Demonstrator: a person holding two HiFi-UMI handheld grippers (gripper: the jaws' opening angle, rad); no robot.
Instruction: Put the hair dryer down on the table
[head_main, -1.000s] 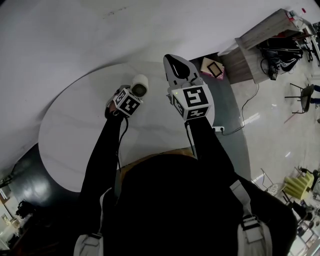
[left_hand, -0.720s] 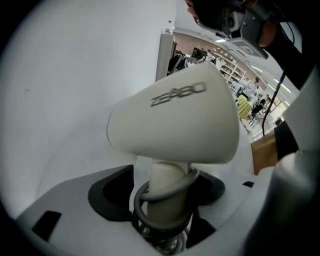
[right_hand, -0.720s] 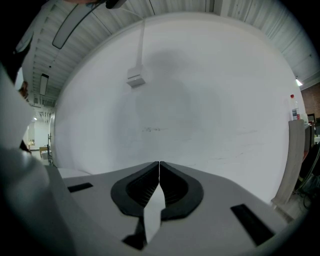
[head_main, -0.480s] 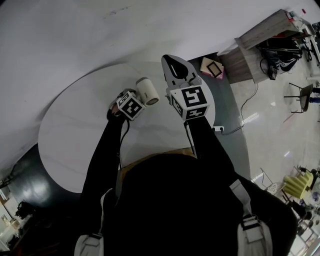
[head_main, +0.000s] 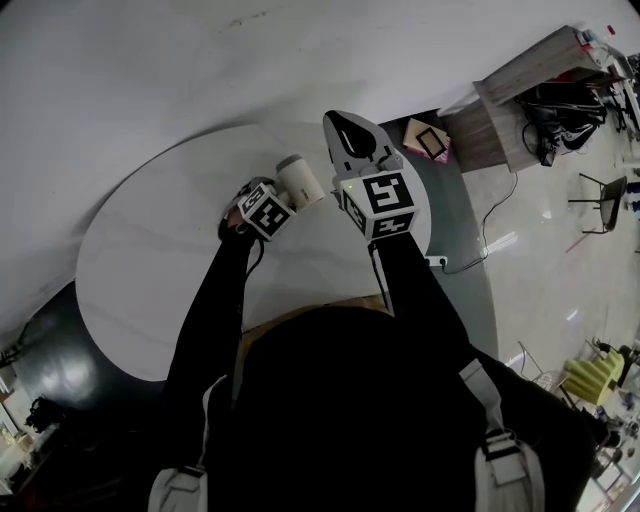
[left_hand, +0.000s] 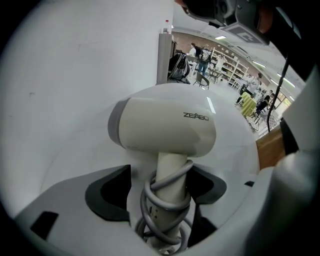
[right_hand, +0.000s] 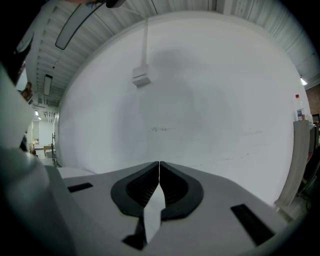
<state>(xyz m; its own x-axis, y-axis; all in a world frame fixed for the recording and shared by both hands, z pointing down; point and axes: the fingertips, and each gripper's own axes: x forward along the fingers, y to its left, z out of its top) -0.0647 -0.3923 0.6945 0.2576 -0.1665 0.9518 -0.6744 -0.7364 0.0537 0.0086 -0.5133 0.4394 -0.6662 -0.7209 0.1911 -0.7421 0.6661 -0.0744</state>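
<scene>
A cream-white hair dryer (head_main: 300, 180) with a grey end rests on the round white table (head_main: 140, 270), its grey cord coiled round the handle (left_hand: 169, 186). My left gripper (left_hand: 167, 176) stands open right behind it. The handle lies between the jaws; the left pad is clearly off it and the right pad is close beside the cord. In the head view only the left gripper's marker cube (head_main: 262, 211) shows, just left of the dryer. My right gripper (head_main: 352, 133) hovers to the dryer's right, shut and empty, its tips (right_hand: 159, 165) meeting in front of a white wall.
A pink-edged box (head_main: 427, 137) lies on the floor past the table's right rim, near a wooden shelf unit (head_main: 530, 70). A power strip (head_main: 437, 259) and its cable lie on the floor at the right. A white wall runs behind the table.
The hair dryer has tipped from nozzle-up onto its side on the table. My left gripper's jaws have spread off the handle and drawn slightly back. The right gripper has stayed put.
</scene>
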